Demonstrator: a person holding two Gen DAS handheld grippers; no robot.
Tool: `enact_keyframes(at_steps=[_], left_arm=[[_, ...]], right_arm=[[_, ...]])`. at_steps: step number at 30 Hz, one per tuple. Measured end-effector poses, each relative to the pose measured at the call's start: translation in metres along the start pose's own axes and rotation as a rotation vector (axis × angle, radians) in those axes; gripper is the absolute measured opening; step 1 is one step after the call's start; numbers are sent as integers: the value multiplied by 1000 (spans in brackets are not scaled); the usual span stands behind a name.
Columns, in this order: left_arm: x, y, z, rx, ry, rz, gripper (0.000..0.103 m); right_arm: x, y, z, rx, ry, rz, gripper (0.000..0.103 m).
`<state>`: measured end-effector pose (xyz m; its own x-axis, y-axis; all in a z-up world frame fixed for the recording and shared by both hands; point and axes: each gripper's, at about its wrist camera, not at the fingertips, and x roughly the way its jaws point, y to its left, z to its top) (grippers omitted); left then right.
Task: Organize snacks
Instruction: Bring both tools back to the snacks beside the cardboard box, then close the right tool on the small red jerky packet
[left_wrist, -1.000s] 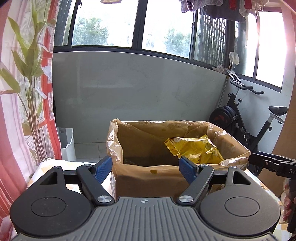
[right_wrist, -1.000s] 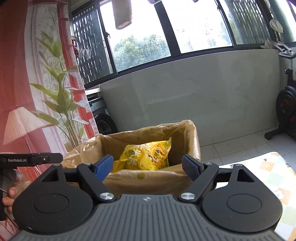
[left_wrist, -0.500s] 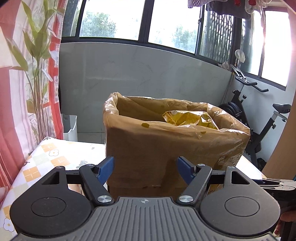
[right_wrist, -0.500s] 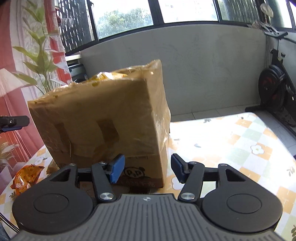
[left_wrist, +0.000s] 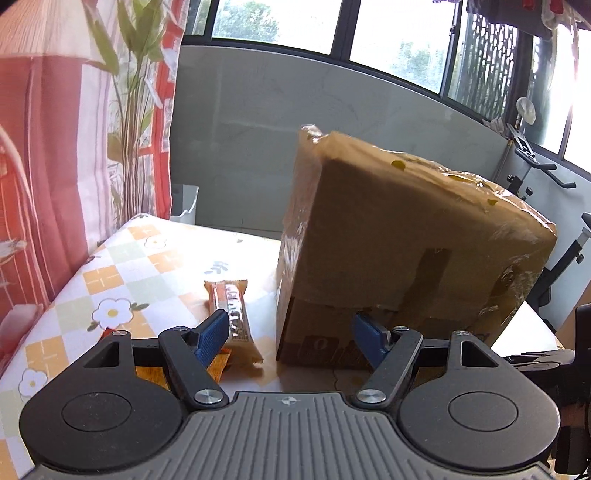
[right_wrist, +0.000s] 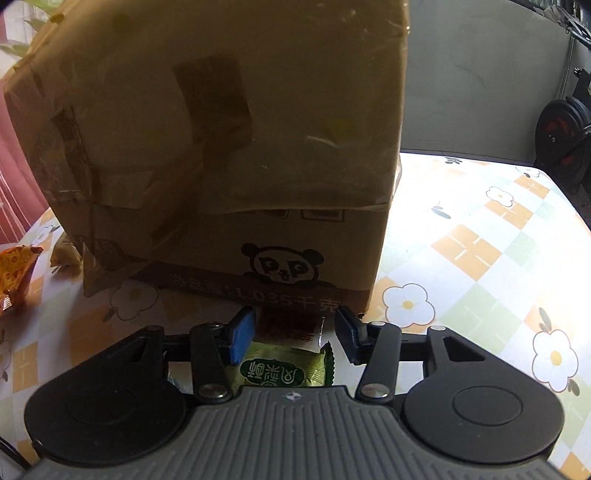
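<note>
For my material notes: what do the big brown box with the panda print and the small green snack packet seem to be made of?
Big brown box: corrugated cardboard by the look, matte, with glossy tape strips and a crinkly plastic liner at its rim. Small green snack packet: thin plastic film, likely; shiny, with a serrated sealed edge.

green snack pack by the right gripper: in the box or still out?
Out. The green snack pack lies on the tablecloth in front of the cardboard box, beneath the right gripper, whose pads aren't touching it.

box (right_wrist: 229, 147) top: cut off by the upper edge in the right wrist view
green snack packet (right_wrist: 284, 369): lower part hidden under the gripper body
orange wrapper (right_wrist: 14, 273): cut by the left edge
exercise bike (left_wrist: 546, 206): partly behind the box
</note>
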<state>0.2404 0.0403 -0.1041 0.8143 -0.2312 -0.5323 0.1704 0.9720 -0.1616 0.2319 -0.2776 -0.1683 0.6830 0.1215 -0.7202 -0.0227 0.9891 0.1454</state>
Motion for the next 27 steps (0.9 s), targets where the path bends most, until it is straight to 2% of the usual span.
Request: enact_keyframes(at_steps=[3, 5, 8, 16, 20, 27], left_arm=[[3, 5, -9, -29, 16, -2, 76], [4, 6, -17, -36, 23, -1, 76], [5, 6, -24, -34, 33, -3, 76], [4, 0, -32, -11, 38, -26, 76], [6, -3, -38, -7, 57, -36, 76], [9, -10, -41, -9, 86, -47, 76]], right_arm=[[2, 3, -1, 28, 17, 21, 52], [5, 10, -1, -6, 31, -15, 52], [8, 8, 0, 27, 38, -57, 52], [16, 31, 1, -2, 38, -98, 58], [16, 40, 0, -29, 42, -114, 47], [0, 42, -16, 3, 26, -74, 45]])
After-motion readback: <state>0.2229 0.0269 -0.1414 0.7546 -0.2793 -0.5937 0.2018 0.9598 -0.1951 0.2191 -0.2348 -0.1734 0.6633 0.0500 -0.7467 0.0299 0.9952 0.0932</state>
